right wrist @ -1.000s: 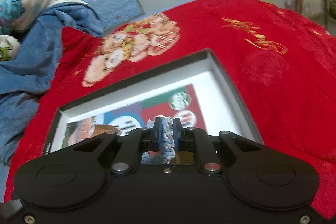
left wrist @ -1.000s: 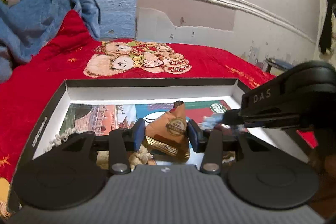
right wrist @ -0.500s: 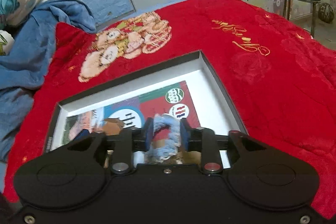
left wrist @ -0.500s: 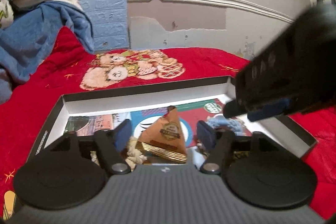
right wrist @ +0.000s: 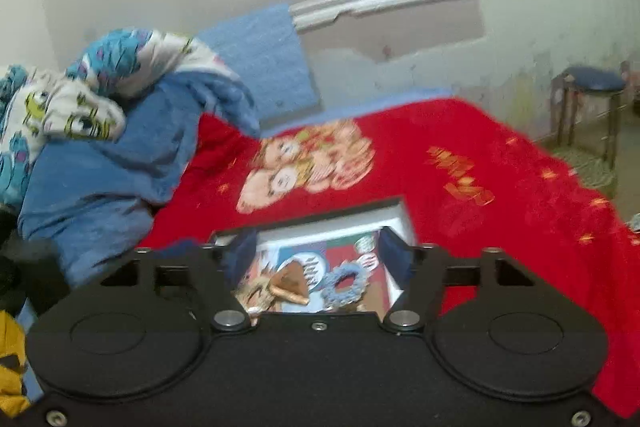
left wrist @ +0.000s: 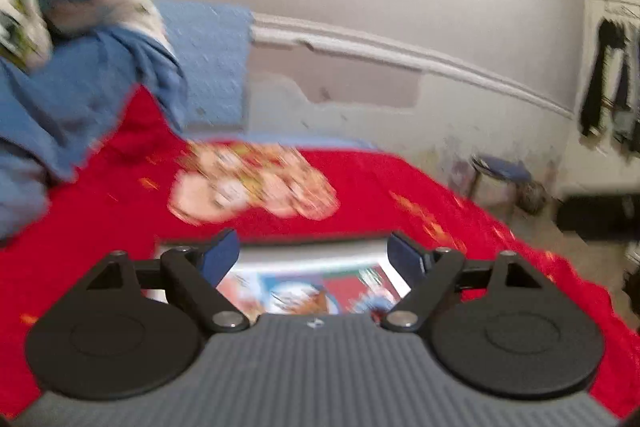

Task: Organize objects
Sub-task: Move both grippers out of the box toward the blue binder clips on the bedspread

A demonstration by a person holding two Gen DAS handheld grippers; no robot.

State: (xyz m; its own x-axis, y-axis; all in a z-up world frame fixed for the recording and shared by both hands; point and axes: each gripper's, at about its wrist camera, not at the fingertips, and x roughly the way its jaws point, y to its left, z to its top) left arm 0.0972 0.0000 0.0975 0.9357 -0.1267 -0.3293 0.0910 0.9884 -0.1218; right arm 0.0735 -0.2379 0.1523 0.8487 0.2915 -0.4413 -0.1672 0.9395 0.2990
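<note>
Box (right wrist: 394, 213) is the landmark: a shallow open tray with dark outer walls and a white inner lining, lying on the red blanket (right wrist: 500, 227) of the bed, printed paper on its floor. Inside it, in the right wrist view: one pyramid-shaped brown packet (right wrist: 294, 277) near the middle, one blue crocheted ring (right wrist: 345, 283) just to the right of the packet, and one pale, tangled item (right wrist: 256, 293) to the packet's left, too blurred to identify. Count: three loose things in the box, one box. Left hand-held gripper (left wrist: 313, 257): jaws spread wide, nothing between them, held above the near side of the box. Right hand-held gripper (right wrist: 318, 257): jaws likewise spread wide and empty, above the near side of the box, contents visible between its fingers. Handling estimates: the packet looks light, with thin foil or paper walls that would crumple under a hard squeeze; best taken across two flat faces low on the body, with gentle closure. The ring appears soft, light yarn, not fragile, not slippery; pinch one side of the loop across the cord. Pale item likely soft and light as well; grasp point cannot be judged. The left wrist view is motion-blurred; the box contents are unreadable there.
</note>
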